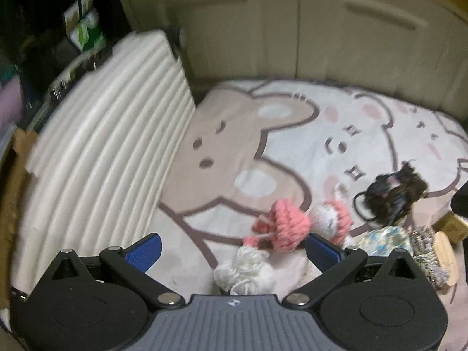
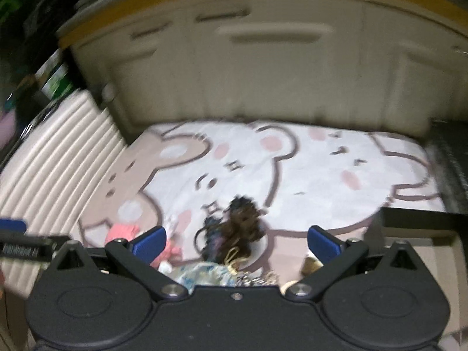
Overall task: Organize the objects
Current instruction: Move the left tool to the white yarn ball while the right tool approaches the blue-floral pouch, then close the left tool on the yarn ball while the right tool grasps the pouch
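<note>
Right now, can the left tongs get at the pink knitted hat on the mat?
Probably yes. The left tongs are open, and the pink knitted hat lies just ahead between the fingers, uncovered on the mat.

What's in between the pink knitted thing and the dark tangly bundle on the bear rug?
A small white-and-pink fluffy toy lies between the pink knitted thing and the dark bundle, seen in the left wrist view.

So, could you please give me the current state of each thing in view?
left tongs: open, empty
right tongs: open, empty
pink knitted hat: loose on mat
white yarn bundle: loose on mat
dark hair-tie tangle: loose on mat
cartoon mat: spread flat
</note>
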`<act>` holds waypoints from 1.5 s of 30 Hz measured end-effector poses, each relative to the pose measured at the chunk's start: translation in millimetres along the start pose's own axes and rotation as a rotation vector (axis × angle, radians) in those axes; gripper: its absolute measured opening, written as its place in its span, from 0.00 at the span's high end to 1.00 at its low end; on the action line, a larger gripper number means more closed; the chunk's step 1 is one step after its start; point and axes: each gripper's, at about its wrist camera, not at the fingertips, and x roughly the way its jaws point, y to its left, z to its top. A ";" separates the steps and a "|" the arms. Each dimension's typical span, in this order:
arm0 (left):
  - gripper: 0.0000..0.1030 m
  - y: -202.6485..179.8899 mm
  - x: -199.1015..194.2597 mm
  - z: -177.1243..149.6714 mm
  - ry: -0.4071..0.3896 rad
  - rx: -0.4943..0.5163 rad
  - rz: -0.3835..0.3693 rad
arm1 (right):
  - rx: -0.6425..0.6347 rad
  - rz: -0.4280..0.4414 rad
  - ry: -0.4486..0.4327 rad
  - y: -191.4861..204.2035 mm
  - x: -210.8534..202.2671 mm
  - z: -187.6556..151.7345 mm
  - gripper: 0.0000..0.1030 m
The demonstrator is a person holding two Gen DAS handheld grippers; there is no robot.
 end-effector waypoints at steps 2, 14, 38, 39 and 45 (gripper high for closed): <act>0.00 4.2 13.1 -1.6 0.031 -0.011 -0.007 | -0.068 0.013 0.011 6.7 9.1 -4.6 0.00; 0.00 4.6 70.1 -15.3 0.188 0.006 -0.079 | -0.368 0.129 0.143 30.9 55.3 -41.4 0.00; 0.00 13.7 119.9 -33.9 0.292 0.027 -0.131 | -0.432 0.141 0.321 53.7 119.5 -46.0 0.05; 0.00 12.6 118.6 -36.8 0.274 0.024 -0.128 | -0.418 0.143 0.330 52.6 120.2 -44.3 0.06; 0.01 10.8 115.0 -34.1 0.269 0.045 -0.149 | -0.365 0.167 0.366 48.0 114.3 -36.1 0.09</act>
